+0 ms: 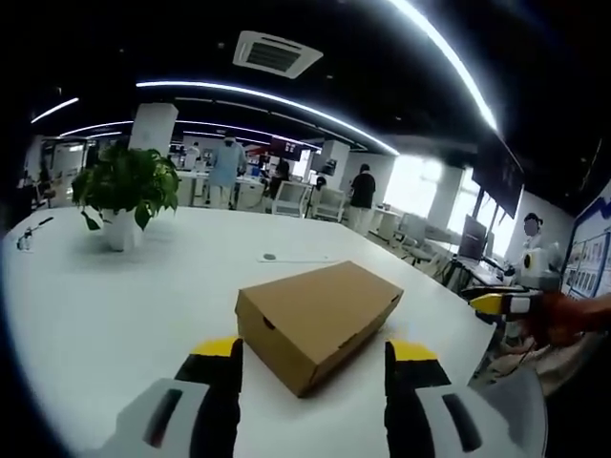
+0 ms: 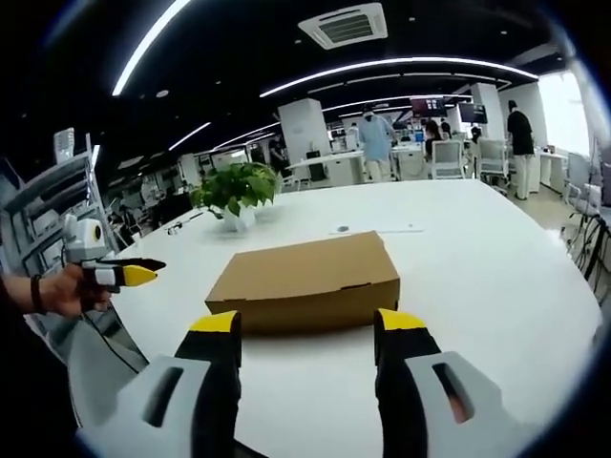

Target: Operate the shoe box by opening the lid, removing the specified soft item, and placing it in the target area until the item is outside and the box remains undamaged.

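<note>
Plain brown shoe box (image 1: pixel 317 322), lid closed, no readable print or label, on the white table (image 1: pixel 115 305) just ahead of both tongs. Left gripper (image 1: pixel 313 367) spread wide, empty. Right gripper (image 2: pixel 307 342) spread too, holding nothing. Potted plant (image 2: pixel 235 193) far beyond the box.

Open office. Large white table (image 1: pixel 115 305) with potted plant (image 1: pixel 124 191) on it, near the far edge. Dark ceiling, long curved light strips (image 1: pixel 286 100), 1 square AC vent (image 1: pixel 277 52). White columns (image 2: pixel 304 129), desks and chairs behind. Bright windows (image 1: pixel 415 186) at far side. Metal shelving (image 2: pixel 48 205) at left of right gripper view.
</note>
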{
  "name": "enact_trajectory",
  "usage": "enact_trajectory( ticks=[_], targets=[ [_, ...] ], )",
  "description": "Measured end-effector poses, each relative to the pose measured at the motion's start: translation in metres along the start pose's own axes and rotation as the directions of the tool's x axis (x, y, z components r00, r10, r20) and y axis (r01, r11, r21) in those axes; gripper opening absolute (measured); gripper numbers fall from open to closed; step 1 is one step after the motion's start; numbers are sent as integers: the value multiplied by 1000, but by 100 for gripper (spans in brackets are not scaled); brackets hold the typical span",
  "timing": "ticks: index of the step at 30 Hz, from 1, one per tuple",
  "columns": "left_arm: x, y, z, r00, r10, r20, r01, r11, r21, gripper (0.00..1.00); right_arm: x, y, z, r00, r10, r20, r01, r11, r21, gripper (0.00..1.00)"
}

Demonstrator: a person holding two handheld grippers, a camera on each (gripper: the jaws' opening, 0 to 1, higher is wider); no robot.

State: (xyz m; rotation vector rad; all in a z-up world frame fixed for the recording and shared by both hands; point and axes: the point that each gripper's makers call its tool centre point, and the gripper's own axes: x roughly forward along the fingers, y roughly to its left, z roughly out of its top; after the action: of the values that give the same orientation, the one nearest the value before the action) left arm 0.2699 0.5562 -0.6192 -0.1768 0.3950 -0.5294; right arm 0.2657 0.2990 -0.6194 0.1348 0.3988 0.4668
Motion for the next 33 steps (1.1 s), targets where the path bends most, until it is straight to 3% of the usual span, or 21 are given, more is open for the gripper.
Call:
enact_trajectory(
  ticks=[13,23,33],
  targets=[
    [25,1,-27,997,2,-75,-3,1000,-18,64,38,-39,1,999,21,-26,-21,1000,3,55],
    [62,-6,-52,990,-6,-140,2,1000,-31,64,81,-68,-4,997,50,-65,-49,999,8,58],
    [89,-1,-59,985,2,-173,-8,1000,-29,64,107,-92,-16,988,69,-139,-68,998,15,58]
  ],
)
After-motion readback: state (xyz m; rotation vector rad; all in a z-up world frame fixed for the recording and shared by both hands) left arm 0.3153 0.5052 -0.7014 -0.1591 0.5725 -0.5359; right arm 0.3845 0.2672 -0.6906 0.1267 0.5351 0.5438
